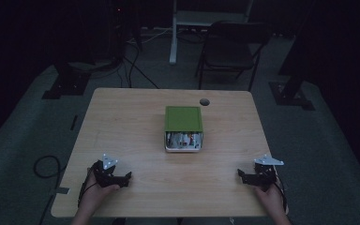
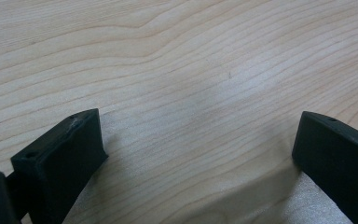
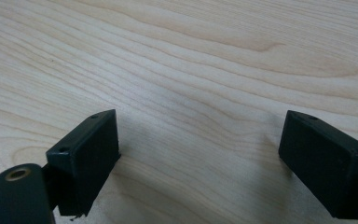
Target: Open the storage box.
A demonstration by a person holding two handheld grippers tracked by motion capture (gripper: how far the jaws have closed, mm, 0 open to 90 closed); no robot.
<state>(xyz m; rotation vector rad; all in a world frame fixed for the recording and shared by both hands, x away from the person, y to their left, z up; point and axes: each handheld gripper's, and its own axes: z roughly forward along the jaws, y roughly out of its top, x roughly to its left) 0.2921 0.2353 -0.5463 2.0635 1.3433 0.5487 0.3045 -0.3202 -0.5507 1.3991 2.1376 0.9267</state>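
Left gripper (image 1: 114,176): down at the near left of the table (image 1: 131,117), jaws spread wide, nothing between them.
Right gripper (image 1: 254,177): near right, jaws likewise spread, bare wood beneath.
Green-lidded box (image 1: 183,127): mid-table, well beyond both.

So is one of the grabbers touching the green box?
No, the green box sits mid-table, apart from the left gripper and right gripper near the front edge.

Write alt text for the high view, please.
A green-lidded box sits mid-table, while a person's hands rest an open tool at each near corner: left tool, right tool. A folding chair stands beyond, in a dark room.
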